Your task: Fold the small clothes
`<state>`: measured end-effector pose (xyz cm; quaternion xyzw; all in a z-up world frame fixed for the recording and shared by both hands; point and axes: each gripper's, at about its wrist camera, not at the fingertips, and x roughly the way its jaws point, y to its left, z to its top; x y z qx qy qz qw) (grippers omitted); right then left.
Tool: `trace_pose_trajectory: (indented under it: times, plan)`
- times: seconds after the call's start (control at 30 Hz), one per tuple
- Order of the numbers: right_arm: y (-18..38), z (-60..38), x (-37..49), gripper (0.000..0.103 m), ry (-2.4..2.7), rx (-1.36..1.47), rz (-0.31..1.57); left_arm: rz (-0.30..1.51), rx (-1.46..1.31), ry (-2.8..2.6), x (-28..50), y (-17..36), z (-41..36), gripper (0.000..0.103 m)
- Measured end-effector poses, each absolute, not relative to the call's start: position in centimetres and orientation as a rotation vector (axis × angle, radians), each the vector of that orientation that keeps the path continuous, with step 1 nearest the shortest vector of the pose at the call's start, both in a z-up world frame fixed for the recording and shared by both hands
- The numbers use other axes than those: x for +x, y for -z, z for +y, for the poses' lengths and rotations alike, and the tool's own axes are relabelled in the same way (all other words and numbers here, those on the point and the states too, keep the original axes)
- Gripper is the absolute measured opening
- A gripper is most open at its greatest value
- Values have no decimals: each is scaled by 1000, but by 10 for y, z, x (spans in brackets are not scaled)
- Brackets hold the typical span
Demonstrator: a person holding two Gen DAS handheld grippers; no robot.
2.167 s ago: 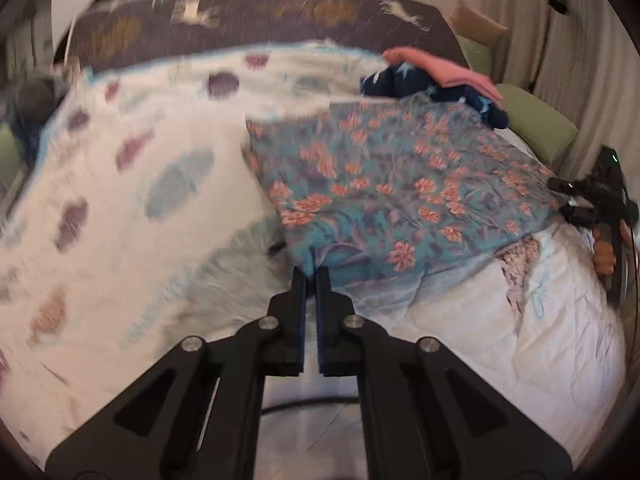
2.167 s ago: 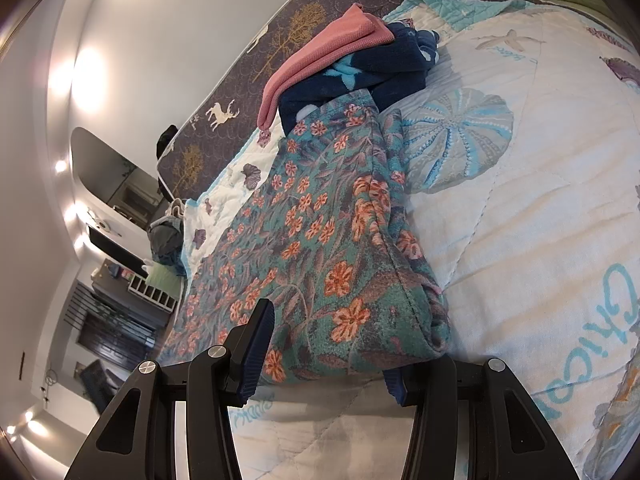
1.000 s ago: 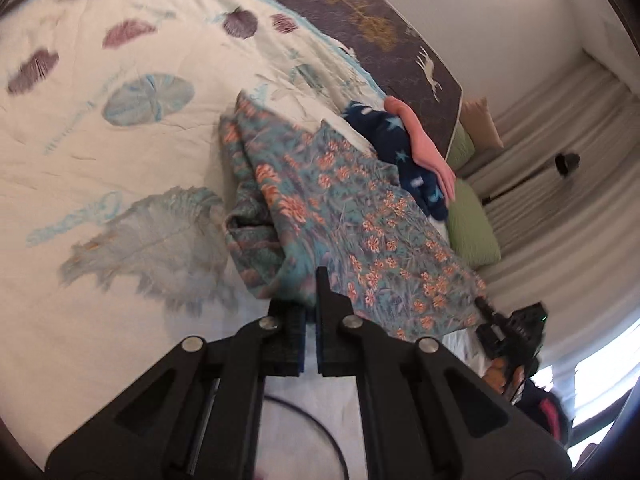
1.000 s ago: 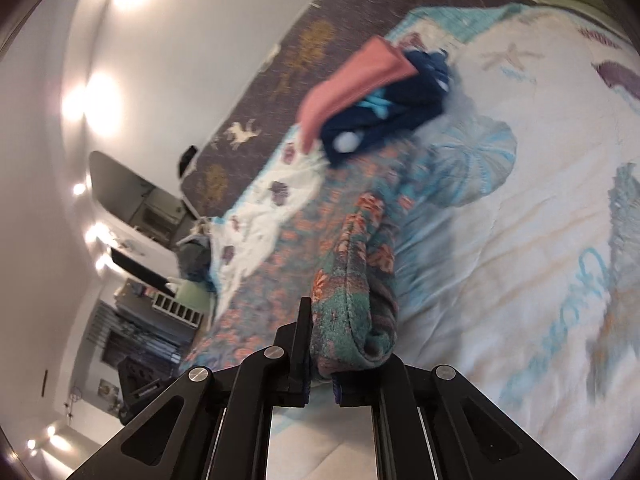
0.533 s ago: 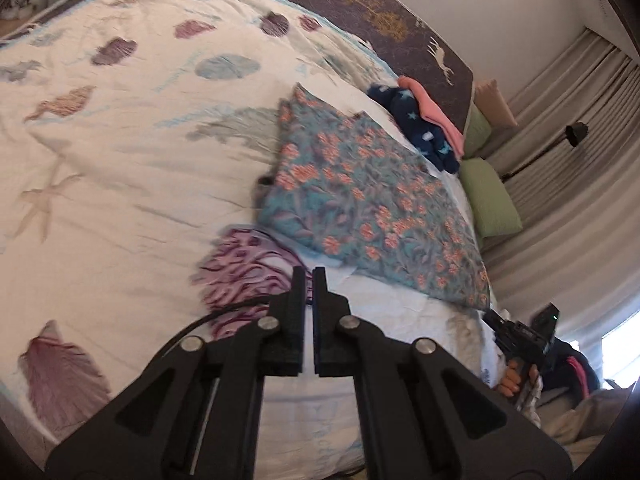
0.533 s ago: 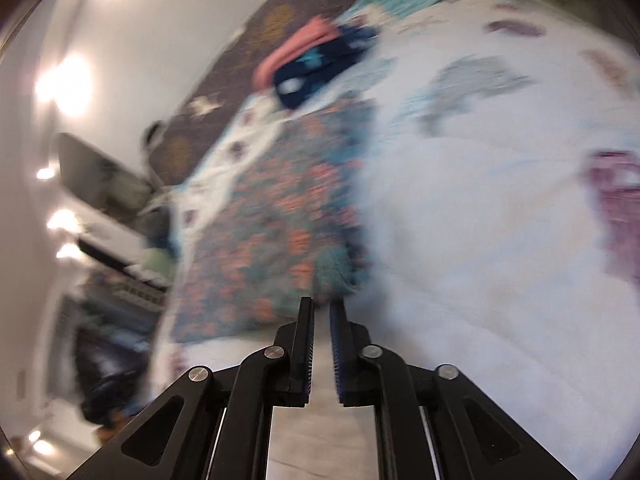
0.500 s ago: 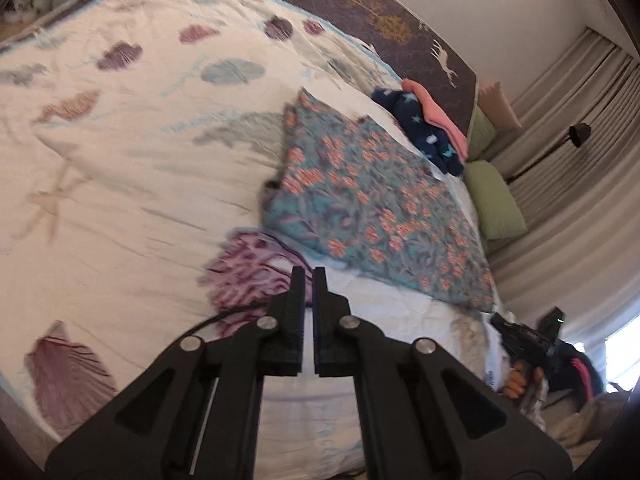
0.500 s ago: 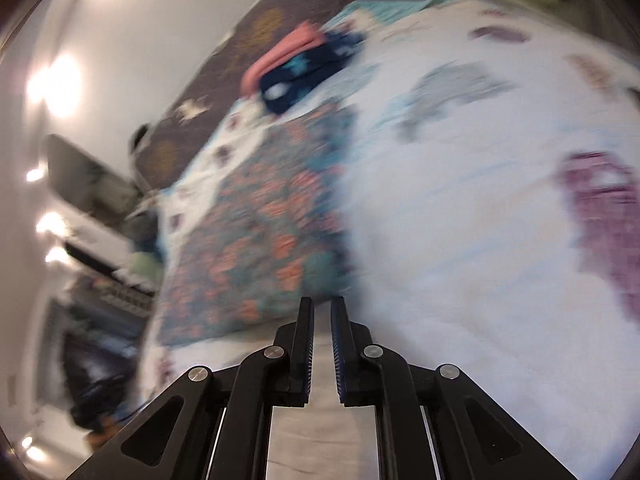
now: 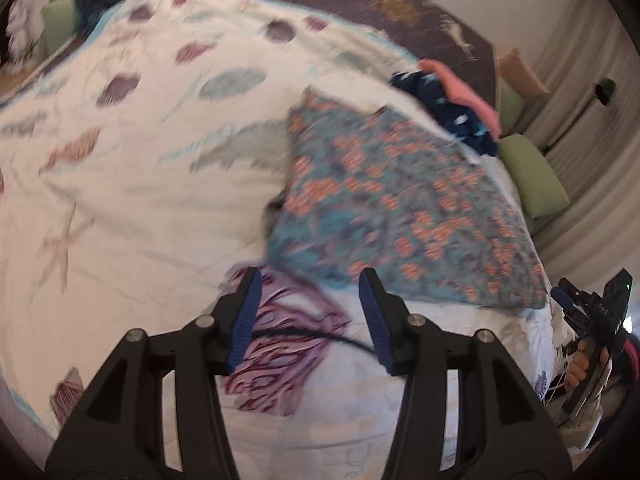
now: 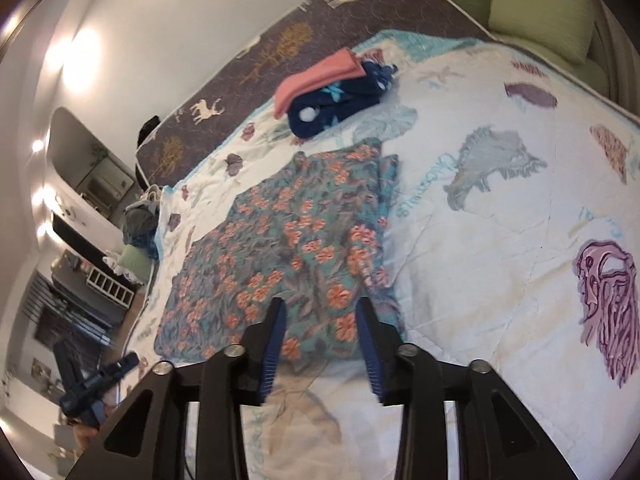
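A teal floral garment [image 9: 400,200] lies folded flat on the white sea-print bedspread [image 9: 140,160]; it also shows in the right wrist view [image 10: 288,248]. My left gripper [image 9: 310,312] is open and empty, just short of the garment's near corner. My right gripper [image 10: 320,340] is open and empty, its fingers over the garment's near edge. The right gripper [image 9: 588,312] also shows in the left wrist view at the bed's right side, and the left gripper [image 10: 96,380] in the right wrist view at lower left.
A navy star-print garment [image 10: 340,96] with a pink cloth [image 10: 316,76] on it lies beyond the floral one. A dark patterned blanket [image 10: 280,48] covers the head of the bed. Green cushions [image 9: 532,176] sit by the curtains. A thin black cable [image 9: 304,334] crosses below my left gripper.
Both grippers have opened from shut. The garment, lifted and folded over a second ago, now lies flat and released. Both grippers have drawn back to its near edge.
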<state>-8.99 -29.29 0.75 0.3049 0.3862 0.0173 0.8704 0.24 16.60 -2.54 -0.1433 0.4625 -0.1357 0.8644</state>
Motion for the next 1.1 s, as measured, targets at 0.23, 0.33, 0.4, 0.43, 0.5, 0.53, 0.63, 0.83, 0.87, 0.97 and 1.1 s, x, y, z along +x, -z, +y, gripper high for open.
trace_pose_trajectory:
  times: [0.23,0.33,0.4,0.43,0.5,0.53,0.63,0.83,0.87,0.97,1.1]
  plan:
    - [2,-335,-45,57,-5,668,841,1043,-404,268,20,51,181,62]
    - [8,-351,-10,63,-26,685,851,1049,-418,287,27,55,177,64]
    - [18,-357,14,63,-42,696,875,1051,-409,288,31,57,173,64]
    - [25,-360,25,63,-53,715,893,1049,-404,289,33,57,171,65]
    - [38,-364,46,63,-103,767,920,1047,-405,305,36,56,169,68]
    - [44,-364,55,63,-129,788,924,1048,-409,310,39,55,169,68]
    - [45,-363,75,16,-122,773,893,1052,-431,304,47,56,169,68]
    - [-14,-334,60,6,-105,491,686,1030,-447,286,53,53,173,68]
    - [-19,-334,58,6,-88,444,667,1034,-442,284,53,55,173,68]
    - [4,-348,75,9,27,405,817,1032,-441,277,53,56,172,68]
    - [28,-365,57,14,103,503,909,1024,-431,292,45,54,173,68]
